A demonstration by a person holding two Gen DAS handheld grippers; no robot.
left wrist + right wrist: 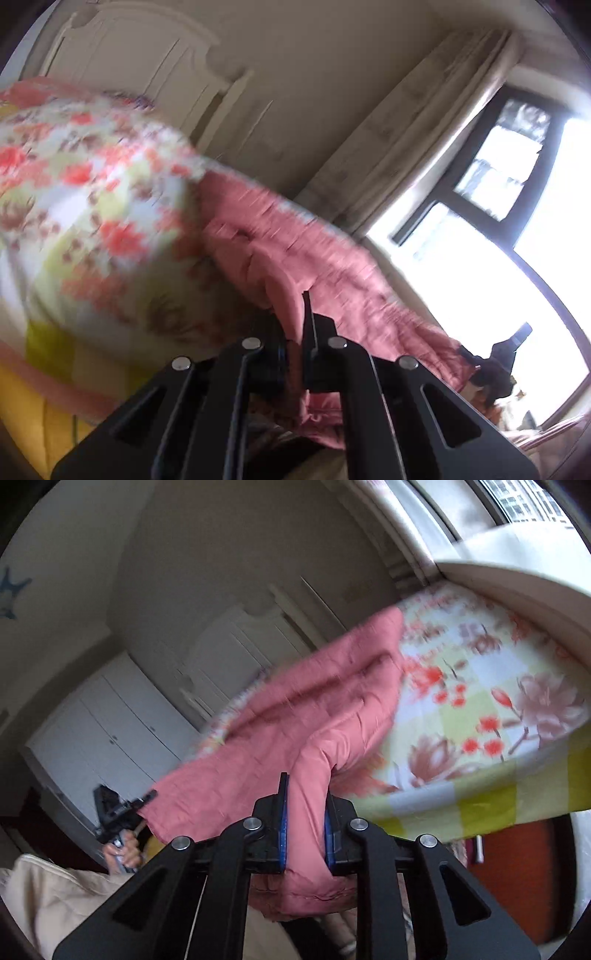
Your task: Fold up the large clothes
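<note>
A large pink quilted cloth (295, 251) is lifted above the bed and stretched between my two grippers. My left gripper (295, 332) is shut on one edge of it. My right gripper (304, 805) is shut on a thick bunch of the same pink cloth (306, 716), which hangs down behind the fingers. In the right wrist view the left gripper (118, 808) shows at the far end of the cloth, held by a hand. In the left wrist view the right gripper (506, 350) shows small at the other end. The views are motion blurred.
The bed has a floral sheet in yellow, white and red (480, 709), also in the left wrist view (74, 206). A white headboard (140, 48), white wardrobe (110, 731), curtain (406, 129) and bright window (498, 221) surround it. The person's beige clothing (55, 890) is at lower left.
</note>
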